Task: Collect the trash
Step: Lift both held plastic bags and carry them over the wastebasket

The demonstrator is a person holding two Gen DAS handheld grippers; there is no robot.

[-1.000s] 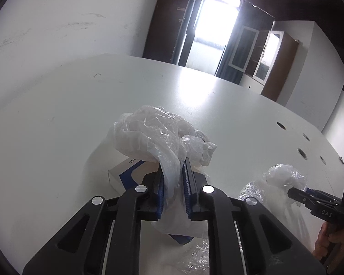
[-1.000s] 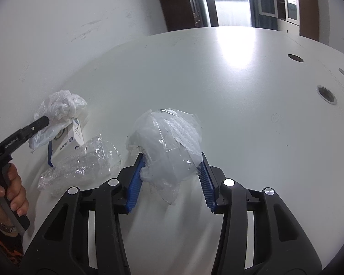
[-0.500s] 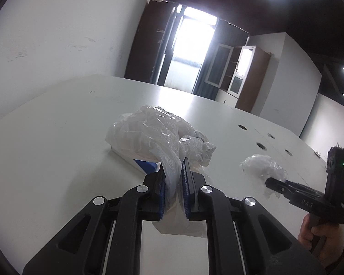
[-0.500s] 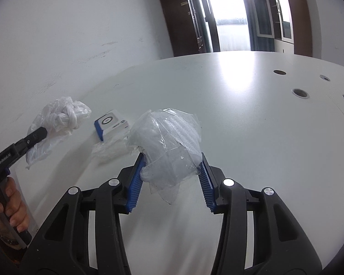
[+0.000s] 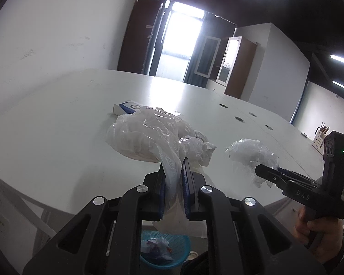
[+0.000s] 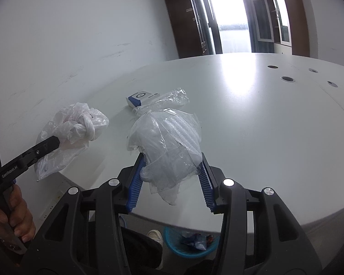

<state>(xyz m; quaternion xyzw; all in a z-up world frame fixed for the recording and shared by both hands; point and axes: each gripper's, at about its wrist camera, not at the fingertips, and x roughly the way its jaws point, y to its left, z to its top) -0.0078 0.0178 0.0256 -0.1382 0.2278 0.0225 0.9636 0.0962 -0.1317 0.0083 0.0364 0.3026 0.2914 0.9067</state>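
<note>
Fingers of the left gripper [image 5: 174, 171] pinch a white plastic bag [image 5: 149, 135] and the right gripper [image 6: 172, 171] clamps a clear wrapper [image 6: 167, 142], both over the table edge [image 6: 195, 226] above a blue basket [image 6: 185, 252].

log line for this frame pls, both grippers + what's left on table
left gripper: shut on white plastic bag | right gripper: shut on clear plastic wrap | blue basket: below table edge | table: blue-white box, loose film remain

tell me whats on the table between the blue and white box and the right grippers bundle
A crumpled clear plastic wrapper lies there, against the box, behind the held bundle; the right wrist view shows it.
</note>
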